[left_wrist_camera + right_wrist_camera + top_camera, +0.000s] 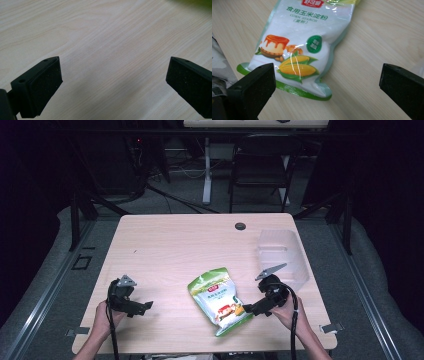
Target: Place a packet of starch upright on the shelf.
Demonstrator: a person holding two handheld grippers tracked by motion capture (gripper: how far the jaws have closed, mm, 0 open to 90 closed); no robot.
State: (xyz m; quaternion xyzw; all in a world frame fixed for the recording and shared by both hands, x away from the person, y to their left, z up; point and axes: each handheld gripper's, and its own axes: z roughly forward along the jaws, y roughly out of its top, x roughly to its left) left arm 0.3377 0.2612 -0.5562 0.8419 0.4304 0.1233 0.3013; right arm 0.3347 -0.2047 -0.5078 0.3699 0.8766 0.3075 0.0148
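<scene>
Risk: corn starch bag [220,300] lies flat on the table [175,245], near the front edge and right of centre. Glossy film, loose powder inside. A pinch at the bottom corner alone will likely slip or let the bag sag and fold on lifting. Pushing in low could also skid it toward the table edge.

Right tongs [248,309] sit at the bag's lower right corner, jaws wide apart, nothing between them, pointing left. Clear bin [281,256] stands just behind that hand. Left tongs [146,306] are well apart from the bag, low over bare table, jaws also spread and empty.
</scene>
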